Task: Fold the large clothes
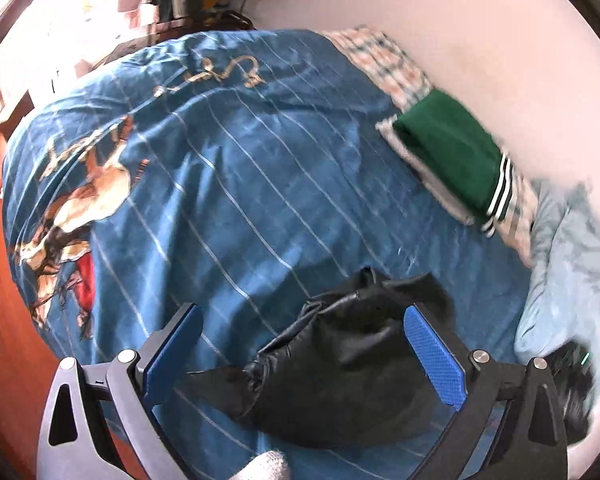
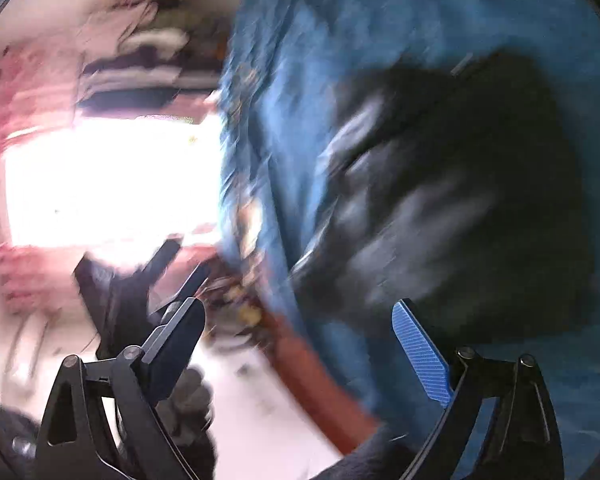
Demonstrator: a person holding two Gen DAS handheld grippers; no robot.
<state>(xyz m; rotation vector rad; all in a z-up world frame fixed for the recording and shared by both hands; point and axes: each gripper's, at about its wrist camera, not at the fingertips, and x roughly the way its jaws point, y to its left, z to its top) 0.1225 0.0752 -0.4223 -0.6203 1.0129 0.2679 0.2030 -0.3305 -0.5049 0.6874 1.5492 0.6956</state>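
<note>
L tongs [image 1: 300, 344]: I read the jaws as wide apart, blue pads [image 1: 436, 356] clear of any cloth. The black jacket [image 1: 340, 368] lies bunched on the blue bedspread [image 1: 240, 184] between and beyond the fingers, near edge of the bed, not gripped. One sleeve end trails toward the left pad but I can't confirm contact.

R tongs [image 2: 300, 348]: jaws wide, nothing between the pads. View is badly motion-blurred. The same jacket [image 2: 460, 200] shows as a dark heap on the bedspread [image 2: 300, 60], beyond the right finger [image 2: 420, 356], apart from it.

Ref. items, L view: folded green garment w/ white stripes [image 1: 452, 160] sits on a checked cloth [image 1: 384, 60] at the far right, along the wall [image 1: 480, 20]. Pale blue pillow [image 1: 568, 264] at right, near side. Bedspread carries a horse print [image 1: 80, 200] at left. Orange-brown bed frame [image 1: 4, 280] runs along the left edge.

R view: bright window [image 2: 108, 184] at left; shelf contents above it too blurred to ID.
</note>
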